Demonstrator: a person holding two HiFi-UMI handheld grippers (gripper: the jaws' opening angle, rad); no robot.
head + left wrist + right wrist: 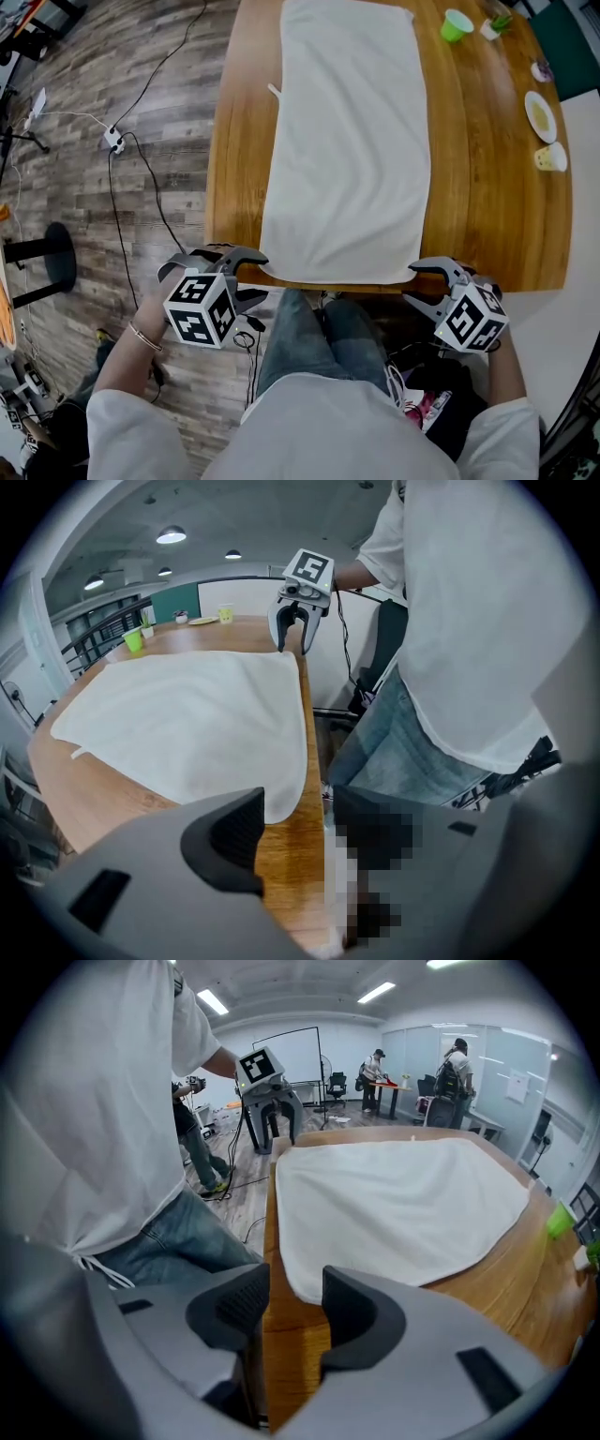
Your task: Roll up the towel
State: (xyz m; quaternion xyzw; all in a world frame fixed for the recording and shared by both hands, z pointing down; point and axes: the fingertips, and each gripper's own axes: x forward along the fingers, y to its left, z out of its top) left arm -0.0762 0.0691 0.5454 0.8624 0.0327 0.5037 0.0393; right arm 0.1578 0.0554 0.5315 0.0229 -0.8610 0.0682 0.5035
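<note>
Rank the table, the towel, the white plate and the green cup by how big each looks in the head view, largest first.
1. table
2. towel, which covers much of the tabletop
3. white plate
4. green cup

The plate and cup are close in size. Both sit far off near the frame's edge, so their order is unsure.

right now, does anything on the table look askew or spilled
Nothing stands out: the towel lies spread flat on the table, and the green cup at the far end stands upright with no spill visible.

The white towel (349, 141) lies flat (fully unrolled) on the wooden table (487, 187).
</note>
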